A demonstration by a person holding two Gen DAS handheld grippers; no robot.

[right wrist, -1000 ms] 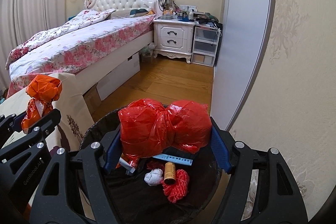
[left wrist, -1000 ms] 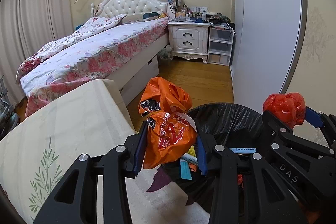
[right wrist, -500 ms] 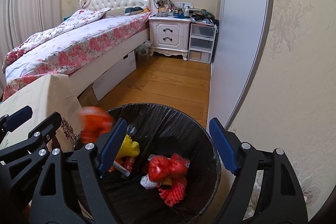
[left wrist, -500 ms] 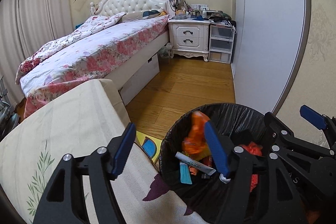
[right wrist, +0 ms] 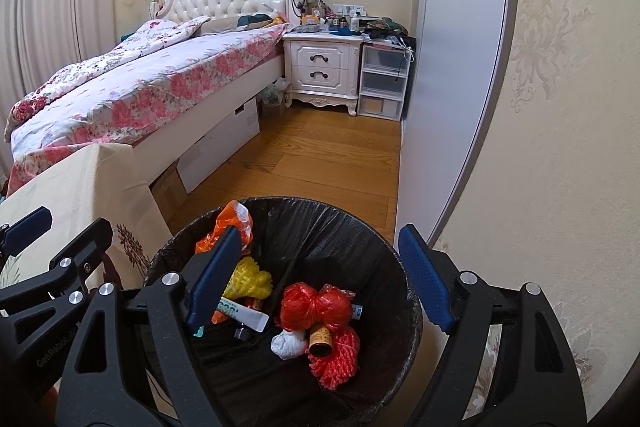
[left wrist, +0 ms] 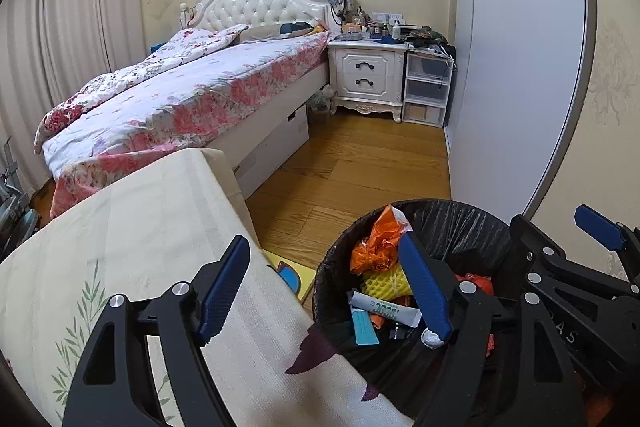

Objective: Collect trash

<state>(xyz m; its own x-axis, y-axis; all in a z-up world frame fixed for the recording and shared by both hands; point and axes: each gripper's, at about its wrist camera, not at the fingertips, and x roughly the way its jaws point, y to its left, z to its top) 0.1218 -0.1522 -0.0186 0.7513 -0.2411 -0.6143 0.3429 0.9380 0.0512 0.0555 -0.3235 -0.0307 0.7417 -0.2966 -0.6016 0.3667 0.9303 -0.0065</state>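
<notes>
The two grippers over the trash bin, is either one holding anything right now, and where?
Nothing is held. The left gripper and right gripper are both open and empty; the orange bag and red bag lie in the trash bin.

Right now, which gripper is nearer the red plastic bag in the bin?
Right. The right gripper hangs open directly above the red plastic bag in the bin; the left gripper straddles the bin's table-side rim.

The bin (right wrist: 404, 291) has a black bag with a red bag (right wrist: 316, 307), an orange bag (right wrist: 232, 223) and a yellow net (right wrist: 248, 281) inside, the bed cover (right wrist: 160, 87) has pink flowers, the floor (right wrist: 320, 155) is brown wood, and the tablecloth (left wrist: 120, 227) is cream with green leaves.
</notes>
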